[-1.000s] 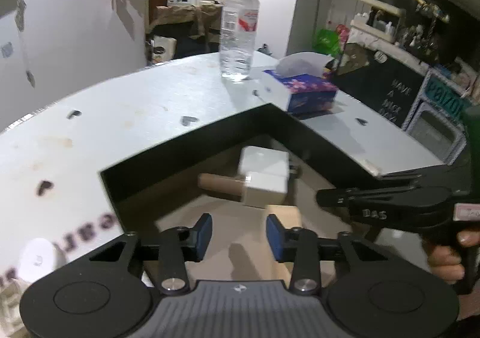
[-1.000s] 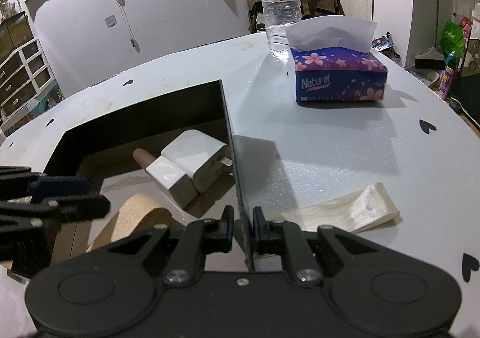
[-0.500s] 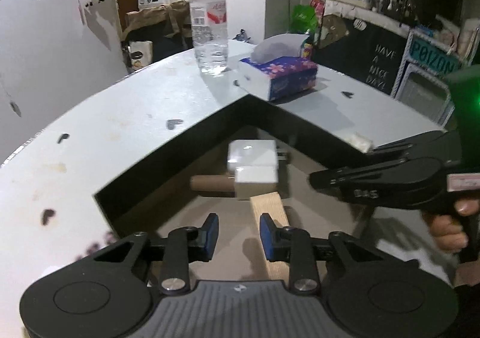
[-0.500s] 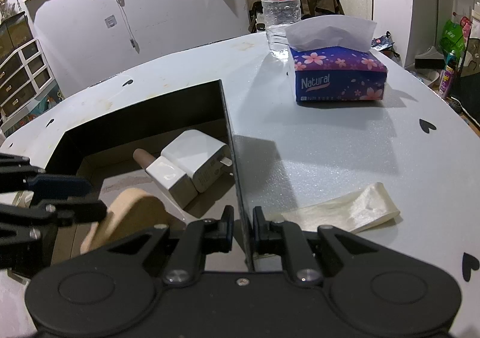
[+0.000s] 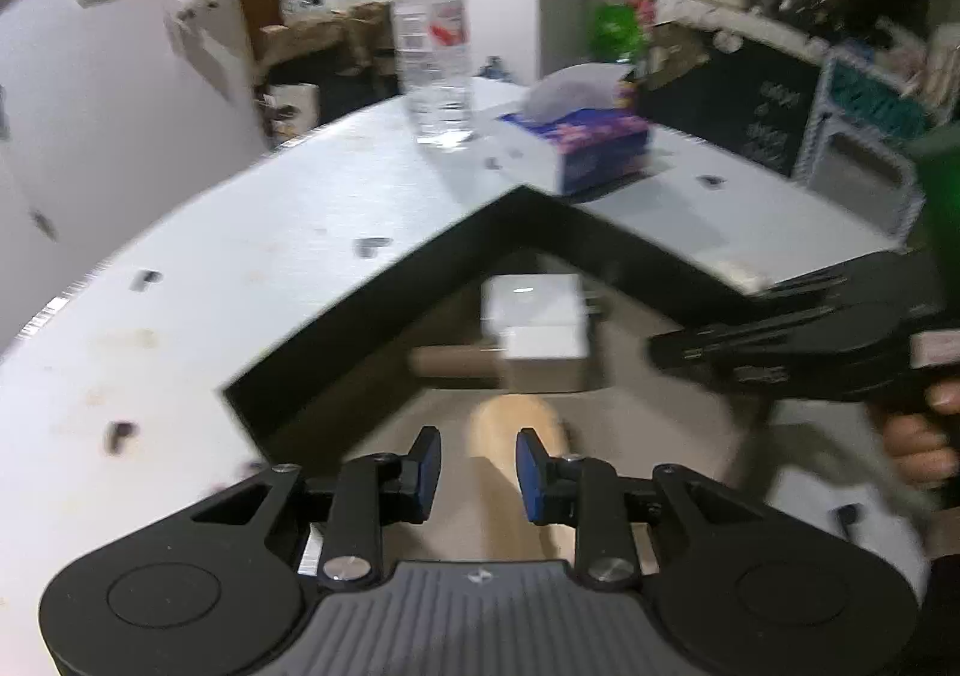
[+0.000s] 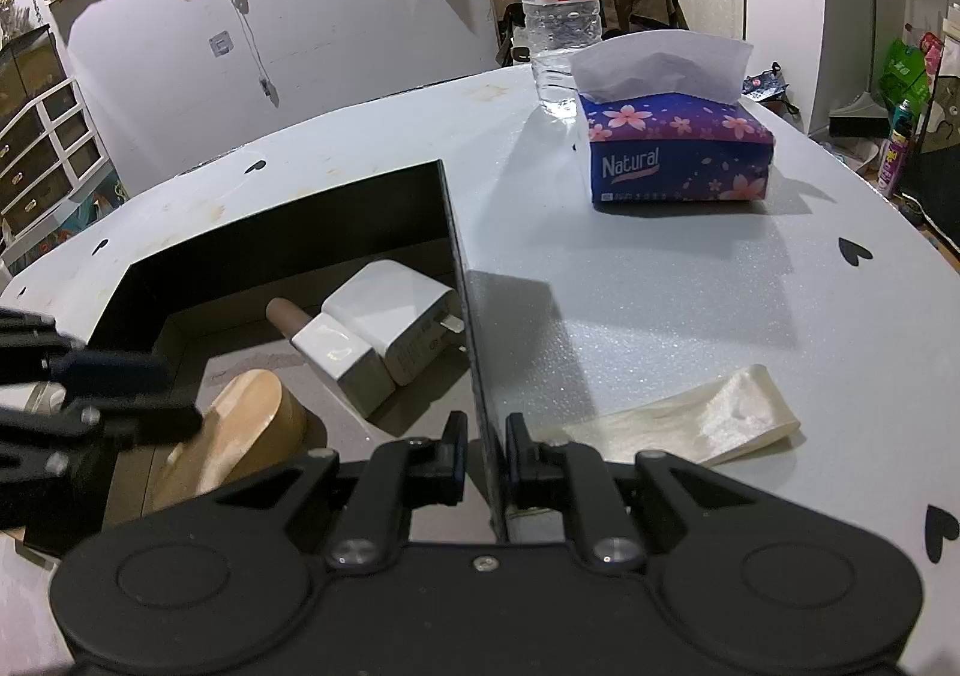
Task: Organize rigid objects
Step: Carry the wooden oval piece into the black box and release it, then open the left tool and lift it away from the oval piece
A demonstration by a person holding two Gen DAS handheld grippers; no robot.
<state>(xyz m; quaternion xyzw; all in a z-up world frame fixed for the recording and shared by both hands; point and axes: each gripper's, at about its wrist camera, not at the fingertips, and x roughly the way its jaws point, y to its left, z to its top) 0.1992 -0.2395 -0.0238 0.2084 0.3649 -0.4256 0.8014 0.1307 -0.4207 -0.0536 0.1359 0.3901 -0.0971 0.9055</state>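
A black open box (image 6: 288, 223) sits on the white table. Inside lie a white charger (image 6: 396, 316), a white block with a brown handle (image 6: 336, 355) and a pale wooden piece (image 6: 240, 424). My right gripper (image 6: 485, 457) is shut on the box's right wall (image 6: 465, 316). My left gripper (image 5: 477, 469) is open above the box floor, just over the wooden piece (image 5: 510, 427), not touching it. The charger (image 5: 534, 304) and white block (image 5: 546, 358) lie ahead of it.
A water bottle (image 6: 558, 10) and a purple tissue box (image 6: 678, 148) stand on the far side of the table (image 6: 660, 304). A crumpled plastic wrapper (image 6: 708, 418) lies right of the box. Small black heart marks dot the table.
My left gripper has let the wooden piece down into the box, drawn back and narrowed somewhat. The wooden piece now lies flat on the box floor. My right gripper has not moved.
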